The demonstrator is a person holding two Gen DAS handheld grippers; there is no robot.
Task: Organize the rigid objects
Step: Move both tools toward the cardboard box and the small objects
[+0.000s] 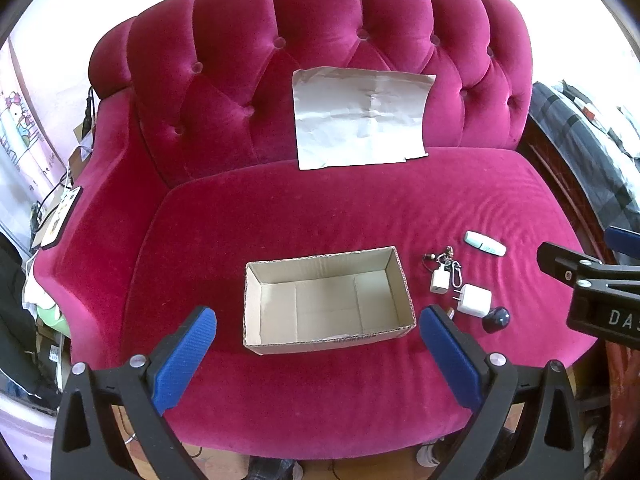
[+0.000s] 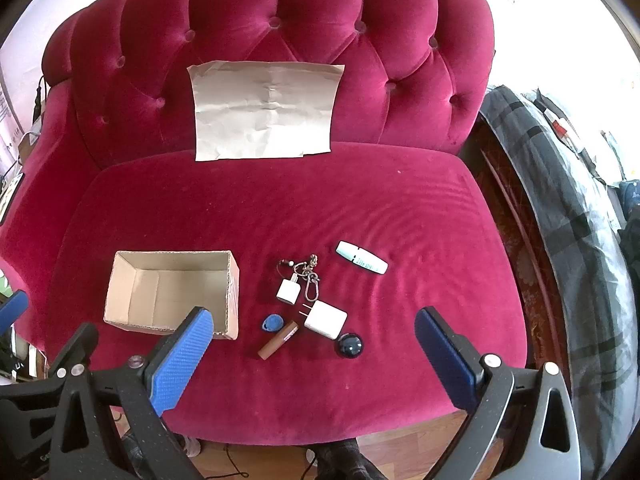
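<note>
An empty cardboard box [image 1: 328, 300] [image 2: 172, 292] sits on the magenta sofa seat [image 2: 280, 208]. To its right lie small items: a white charger plug [image 2: 325, 319] [image 1: 474, 300], a smaller white adapter on a keyring [image 2: 289, 290] [image 1: 440, 280], a mint-white tube [image 2: 361, 262] [image 1: 485, 243], a dark round ball [image 2: 349, 345] [image 1: 496, 319], a brown cylinder [image 2: 279, 339] and a blue tag [image 2: 273, 323]. My left gripper [image 1: 318, 354] hovers open in front of the box. My right gripper [image 2: 314, 354] hovers open in front of the items, holding nothing.
A creased sheet of paper [image 2: 266, 110] leans against the tufted backrest [image 2: 280, 20]. A bed with a grey plaid cover [image 2: 560, 184] stands to the right. Clutter and cables [image 1: 48, 208] sit left of the sofa. Wooden floor [image 2: 420, 448] shows below the seat's front edge.
</note>
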